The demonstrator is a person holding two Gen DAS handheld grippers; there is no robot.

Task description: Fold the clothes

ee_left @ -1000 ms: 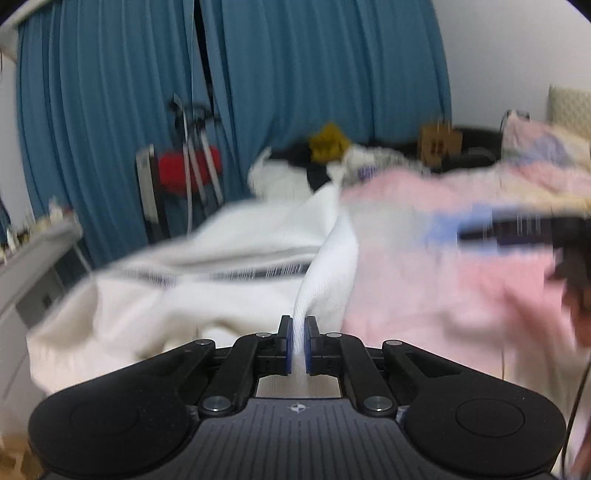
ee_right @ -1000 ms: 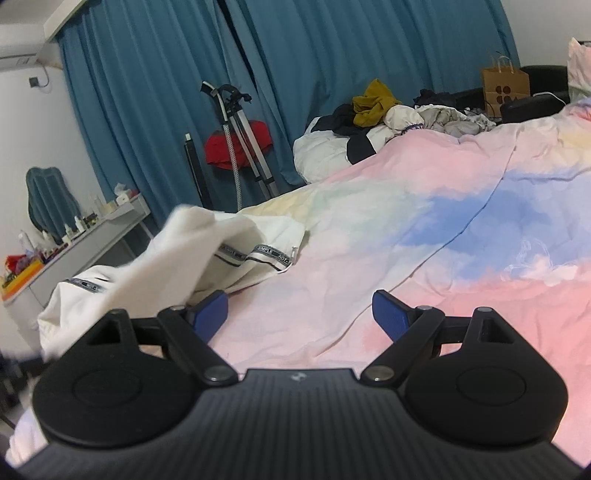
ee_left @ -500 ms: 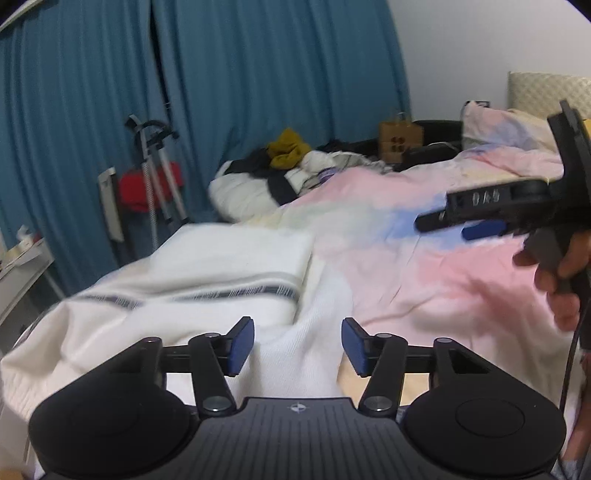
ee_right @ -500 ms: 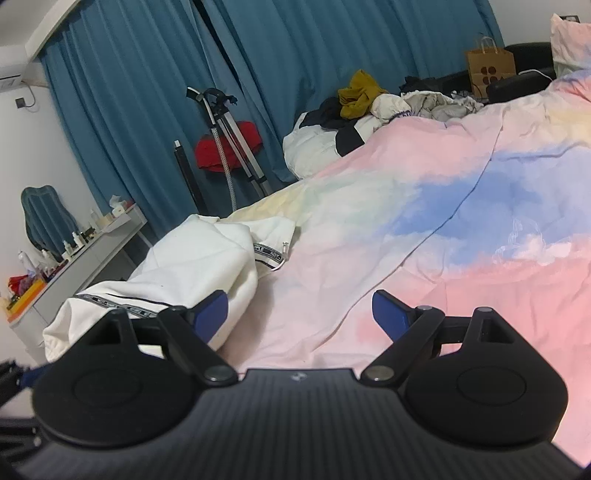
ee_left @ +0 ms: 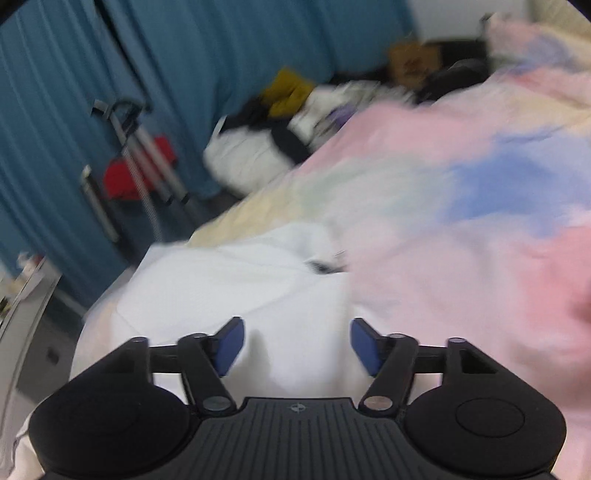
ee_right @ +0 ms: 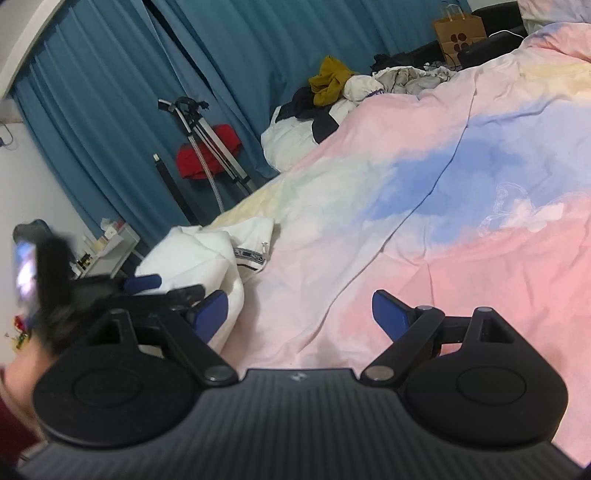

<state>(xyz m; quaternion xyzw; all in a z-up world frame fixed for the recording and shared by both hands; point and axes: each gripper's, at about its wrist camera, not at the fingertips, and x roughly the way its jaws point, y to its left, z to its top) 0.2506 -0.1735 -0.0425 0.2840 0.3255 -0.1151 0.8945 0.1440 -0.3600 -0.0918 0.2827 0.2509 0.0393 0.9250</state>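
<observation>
A white garment (ee_left: pixel 236 295) with a dark printed band lies bunched at the left edge of the bed. The right wrist view shows the white garment (ee_right: pixel 199 258) too, with its band at the hem. My left gripper (ee_left: pixel 297 345) hovers open just above the white cloth, holding nothing. My right gripper (ee_right: pixel 301 314) is open over the pink part of the bedspread (ee_right: pixel 406 229), to the right of the garment. The left gripper (ee_right: pixel 147 288) also appears blurred at the left of the right wrist view, beside the garment.
A heap of clothes (ee_right: pixel 332 92) sits at the bed's far end by blue curtains (ee_right: pixel 184 55). A tripod (ee_right: pixel 207 140) and a red item stand on the floor. A brown paper bag (ee_right: pixel 460 33) is at the back. A white shelf (ee_right: pixel 110 243) stands left.
One second ago my left gripper was shut on the white cloth; it has let go, opened and swung right over the garment, which has dropped onto the bed. The right gripper stayed open.
</observation>
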